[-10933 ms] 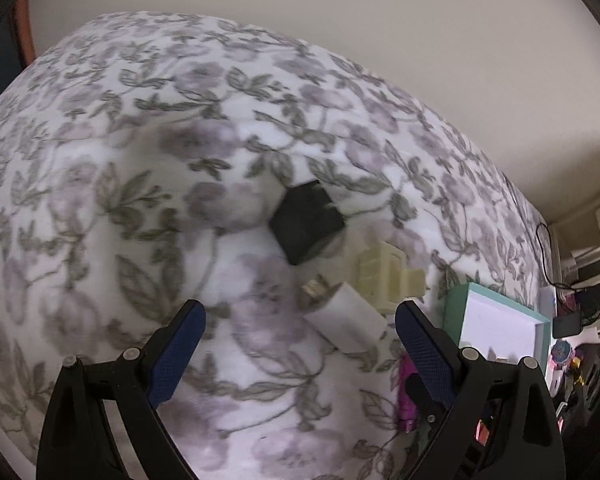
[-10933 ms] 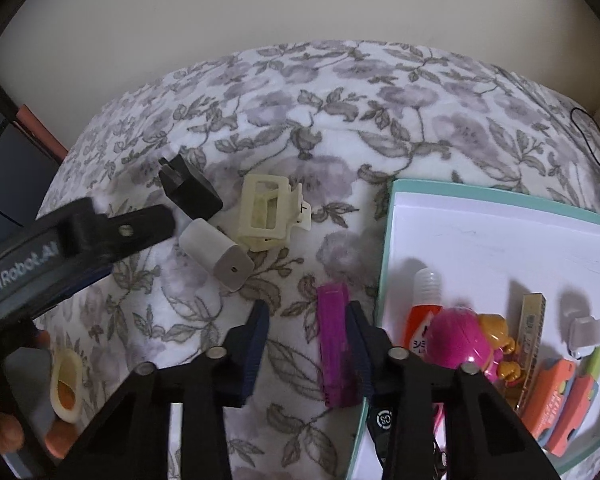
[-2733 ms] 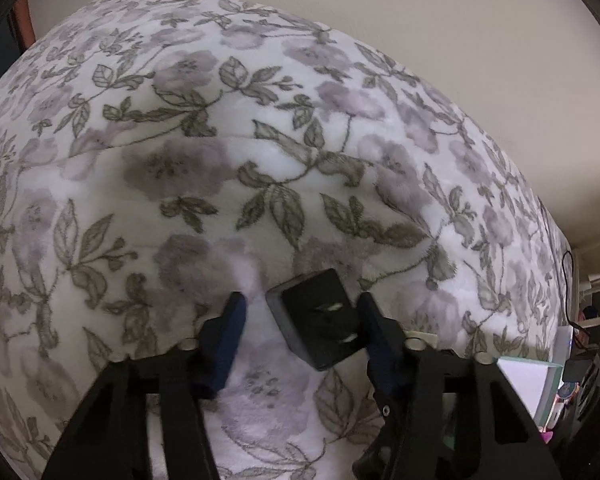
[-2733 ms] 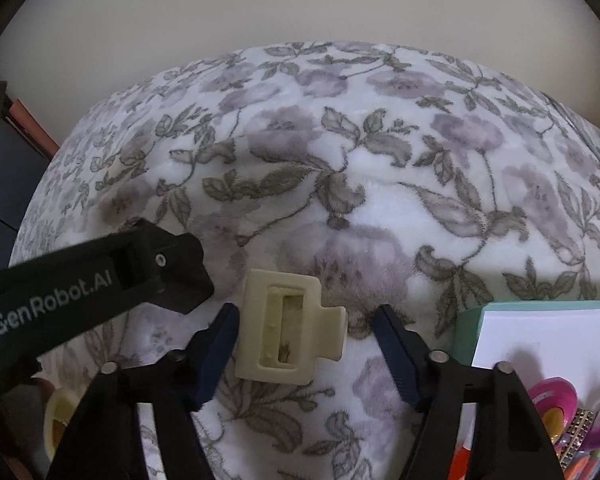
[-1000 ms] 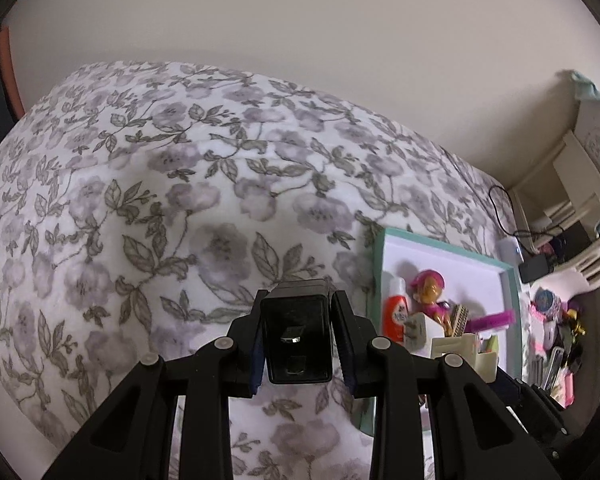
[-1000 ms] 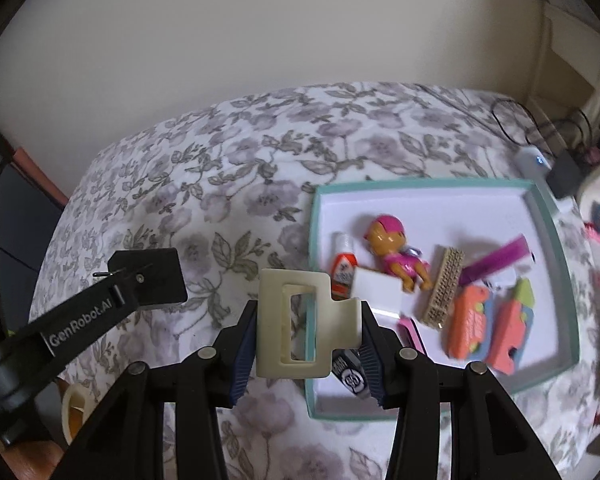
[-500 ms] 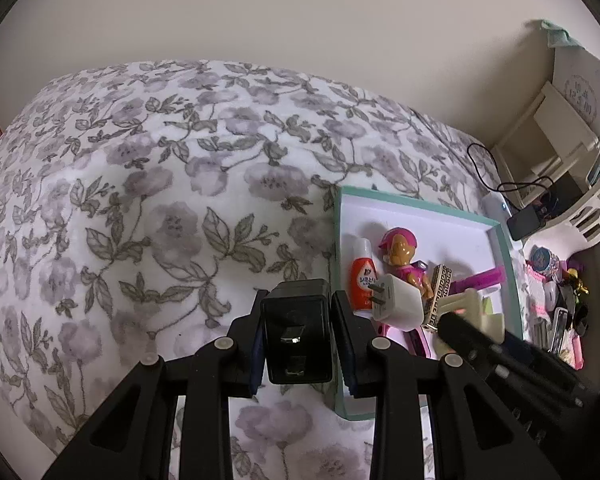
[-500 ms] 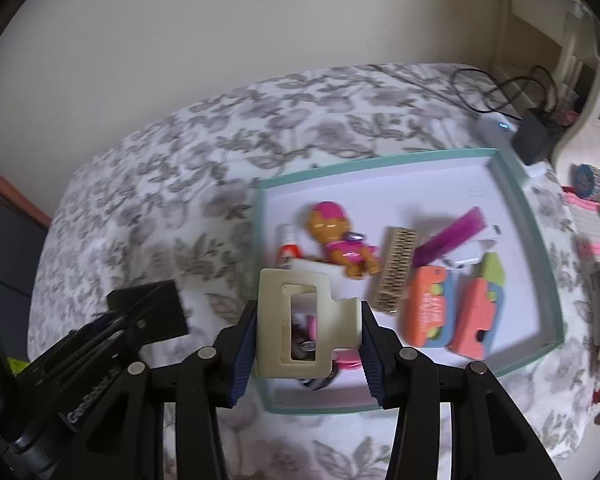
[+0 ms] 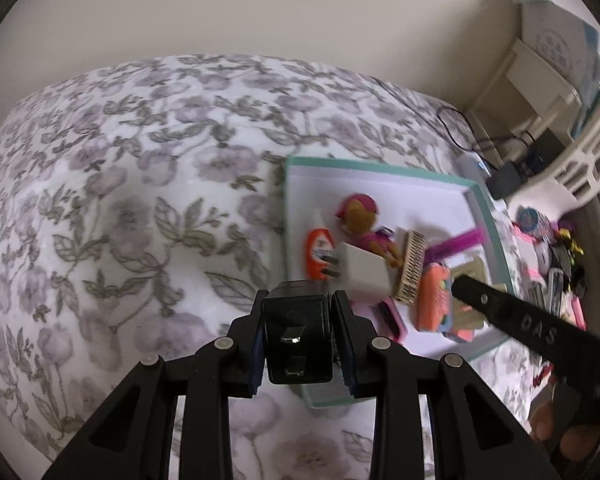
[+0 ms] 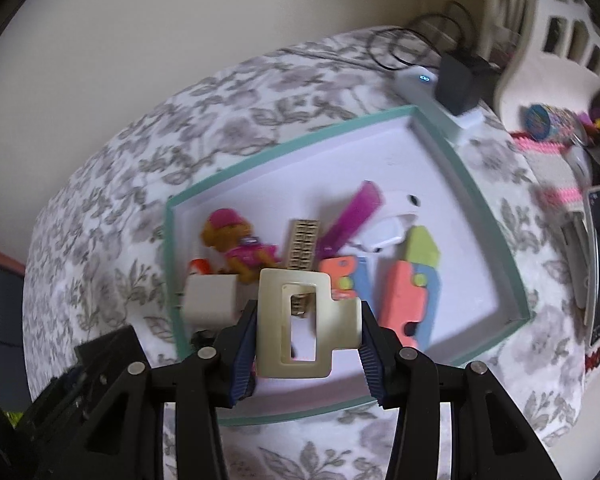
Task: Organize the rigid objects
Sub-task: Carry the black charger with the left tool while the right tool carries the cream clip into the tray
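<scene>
Clamped shut, the left gripper point(image 9: 299, 336) holds a black charger point(image 9: 297, 339) over the near-left corner of the teal-rimmed tray point(image 10: 485, 208), while the right gripper point(image 10: 307, 334) squeezes a cream hair claw point(image 10: 300, 322), long axis upright, above the tray's near edge. Tray sits on a floral blanket point(image 9: 120, 208) near a beige wall point(image 9: 260, 8), its far half bare, with a white charger point(image 10: 210, 298) at its left edge.

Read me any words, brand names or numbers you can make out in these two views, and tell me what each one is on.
"DAS": partial raised letters on the black bar of the right claw, rest unreadable.
Orange glue bottle: label print too blurred.
Box on the far shelf: round logo too blurred.
Cream hair clip and black charger: no text visible.
</scene>
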### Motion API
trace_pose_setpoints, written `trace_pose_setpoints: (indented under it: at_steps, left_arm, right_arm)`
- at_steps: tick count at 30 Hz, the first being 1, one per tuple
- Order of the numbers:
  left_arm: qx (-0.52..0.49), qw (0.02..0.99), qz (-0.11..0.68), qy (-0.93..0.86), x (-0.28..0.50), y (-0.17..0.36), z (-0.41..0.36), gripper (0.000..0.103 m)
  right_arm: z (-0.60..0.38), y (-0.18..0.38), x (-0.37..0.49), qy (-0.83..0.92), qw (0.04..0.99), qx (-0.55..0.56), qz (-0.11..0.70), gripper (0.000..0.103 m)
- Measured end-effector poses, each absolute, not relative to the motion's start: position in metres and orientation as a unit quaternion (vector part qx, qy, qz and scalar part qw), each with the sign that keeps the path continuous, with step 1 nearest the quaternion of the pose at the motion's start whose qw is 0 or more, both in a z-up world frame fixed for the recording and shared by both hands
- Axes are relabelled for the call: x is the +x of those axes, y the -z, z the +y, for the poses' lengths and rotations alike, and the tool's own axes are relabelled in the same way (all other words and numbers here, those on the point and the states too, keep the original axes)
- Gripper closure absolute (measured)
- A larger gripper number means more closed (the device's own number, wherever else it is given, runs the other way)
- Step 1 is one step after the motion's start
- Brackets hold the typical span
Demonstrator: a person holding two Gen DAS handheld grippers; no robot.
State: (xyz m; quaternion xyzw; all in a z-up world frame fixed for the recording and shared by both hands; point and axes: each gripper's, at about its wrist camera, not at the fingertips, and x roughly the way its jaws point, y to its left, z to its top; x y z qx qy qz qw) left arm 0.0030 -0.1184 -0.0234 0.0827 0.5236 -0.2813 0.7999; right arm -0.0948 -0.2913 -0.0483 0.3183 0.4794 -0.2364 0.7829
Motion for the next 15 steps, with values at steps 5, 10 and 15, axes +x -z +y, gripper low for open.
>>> trace_pose_setpoints:
  at_steps: [5, 10, 15]
  left_arm:
    - [0.082, 0.780, 0.537, 0.311, -0.011, 0.031, -0.135, 0.071]
    - [0.094, 0.770, 0.538, 0.329, -0.024, 0.036, -0.152, 0.071]
    - [0.111, 0.766, 0.534, 0.341, -0.032, 0.040, -0.163, 0.071]
  right_arm:
    - [-0.311, 0.060, -0.108, 0.256, 0.764, 0.343, 0.483, 0.054]
    - [-0.322, 0.064, -0.115, 0.266, 0.757, 0.350, 0.484, 0.054]
    - [-0.325, 0.066, -0.117, 0.269, 0.754, 0.351, 0.487, 0.053]
